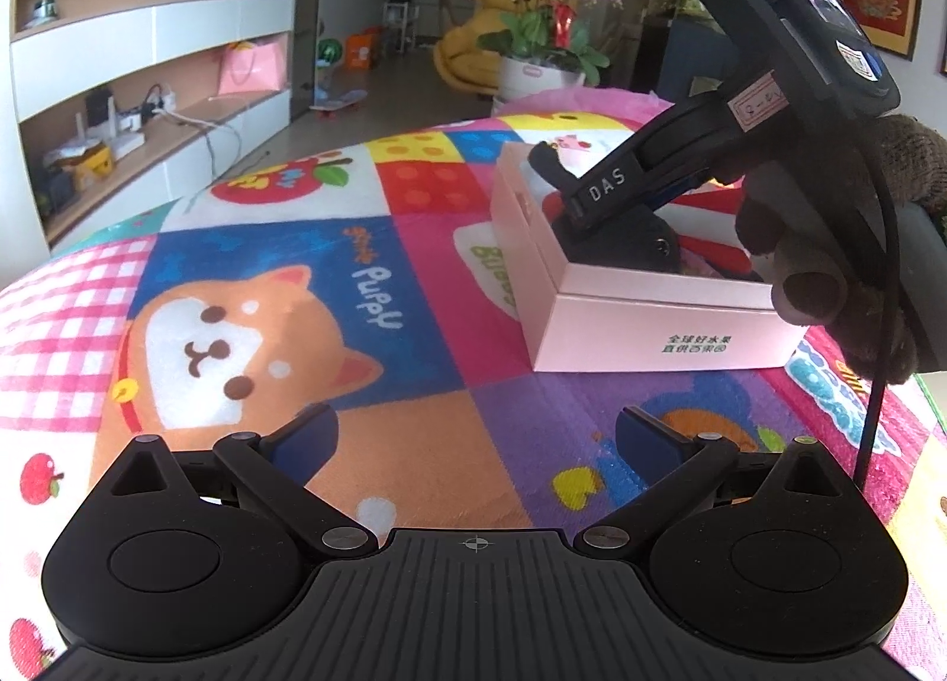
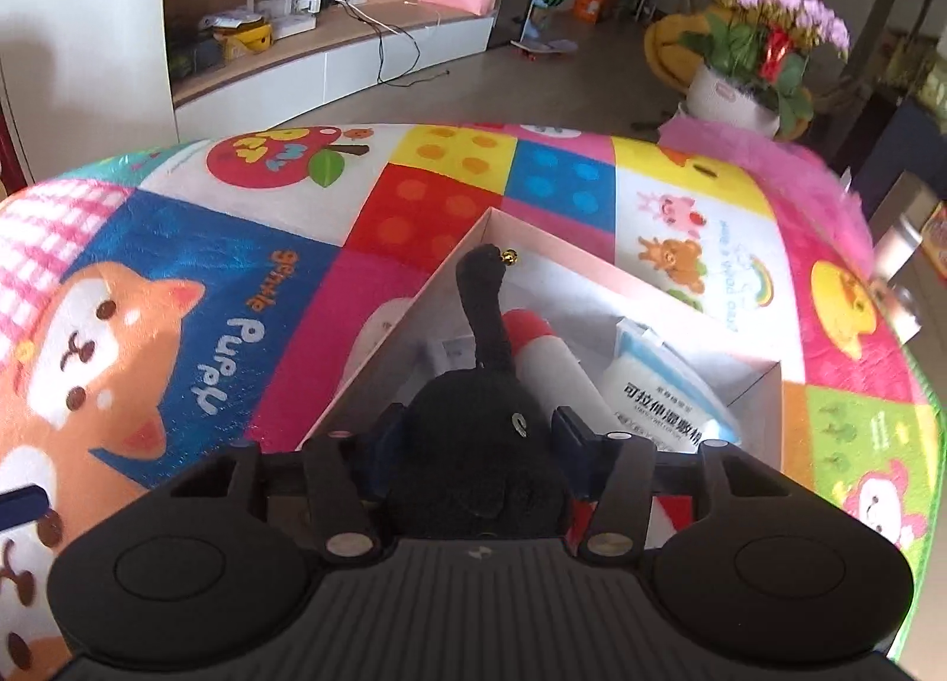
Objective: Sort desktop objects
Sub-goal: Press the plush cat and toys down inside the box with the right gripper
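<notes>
While pink box (image 2: pixel 751 379) holds black plush (image 2: pixel 479 444), white packet (image 2: pixel 657 397).

One pink box (image 2: pixel 751 385) sits on one patchwork cartoon blanket (image 2: pixel 248 290). Inside the box are one black plush toy (image 2: pixel 473 444), one white tube with a red cap (image 2: pixel 544 355), and one white packet with blue print (image 2: pixel 657 391); a further small white item beside the toy is too hidden to identify. Two grippers (image 1: pixel 476 435) (image 2: pixel 479 432) are in view, and one gloved hand (image 1: pixel 828 266)
</notes>
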`<action>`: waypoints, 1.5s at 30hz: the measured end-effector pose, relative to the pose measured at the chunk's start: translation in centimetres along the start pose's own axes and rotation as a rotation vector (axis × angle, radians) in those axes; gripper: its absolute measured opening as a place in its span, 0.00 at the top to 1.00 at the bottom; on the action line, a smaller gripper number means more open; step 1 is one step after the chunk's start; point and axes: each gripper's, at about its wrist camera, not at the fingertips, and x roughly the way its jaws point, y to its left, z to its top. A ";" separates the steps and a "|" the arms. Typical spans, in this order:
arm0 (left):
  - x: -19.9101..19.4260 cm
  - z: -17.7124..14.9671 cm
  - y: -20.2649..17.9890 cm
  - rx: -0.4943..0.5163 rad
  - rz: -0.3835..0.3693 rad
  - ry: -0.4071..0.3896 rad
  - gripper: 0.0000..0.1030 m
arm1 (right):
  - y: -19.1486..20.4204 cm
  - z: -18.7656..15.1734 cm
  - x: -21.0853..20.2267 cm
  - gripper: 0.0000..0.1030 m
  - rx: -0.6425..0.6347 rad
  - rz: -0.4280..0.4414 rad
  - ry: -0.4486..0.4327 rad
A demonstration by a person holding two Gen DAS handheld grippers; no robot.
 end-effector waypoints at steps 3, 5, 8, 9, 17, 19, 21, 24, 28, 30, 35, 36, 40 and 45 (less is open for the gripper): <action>0.2 -0.1 0.1 -0.008 0.001 0.007 0.01 | -0.6 -0.1 0.4 0.35 0.020 -0.001 0.003; 0.3 -0.1 0.2 -0.011 -0.001 0.010 0.01 | -0.7 0.0 0.7 0.30 0.015 -0.003 0.005; 0.5 -0.2 0.1 -0.015 -0.006 0.015 0.01 | -0.3 0.0 1.3 0.25 -0.011 -0.004 0.009; 0.6 -0.3 0.1 -0.015 -0.008 0.017 0.01 | -0.2 0.0 1.5 0.25 -0.017 0.007 0.016; 0.3 -0.7 1.0 -0.028 -0.005 0.012 0.01 | -4.2 -0.2 0.5 0.48 0.219 0.119 -0.026; 0.4 -0.7 1.5 -0.041 0.003 0.013 0.01 | -5.4 -0.1 -0.1 0.49 0.275 0.122 -0.053; 0.6 -0.7 1.8 -0.059 0.009 0.011 0.01 | -6.1 0.4 -1.0 0.49 0.313 0.083 -0.113; 0.6 -0.7 1.7 -0.072 0.006 0.006 0.01 | -6.5 0.8 -1.4 0.49 0.367 0.078 -0.201; 0.5 -1.0 1.3 -0.051 0.006 0.009 0.01 | -5.0 0.2 0.7 0.47 0.402 0.087 -0.197; 0.6 -1.1 1.4 -0.045 0.008 0.018 0.01 | -4.4 -0.3 1.6 0.45 0.404 0.122 -0.126; 0.5 -1.4 1.8 -0.058 0.015 0.023 0.01 | -6.9 -1.6 -3.2 0.36 0.380 0.168 -0.215; 0.6 -1.4 1.8 -0.064 0.014 0.023 0.01 | -8.0 -1.9 -4.7 0.34 0.387 0.142 -0.256; 1.0 -0.8 0.7 -0.065 -0.017 0.017 0.01 | -11.7 -2.6 -6.6 0.56 0.403 -0.052 -0.290; 0.8 -0.1 -1.3 -0.001 -0.036 0.002 0.01 | -13.2 -4.5 -2.6 0.73 0.431 -0.076 -0.156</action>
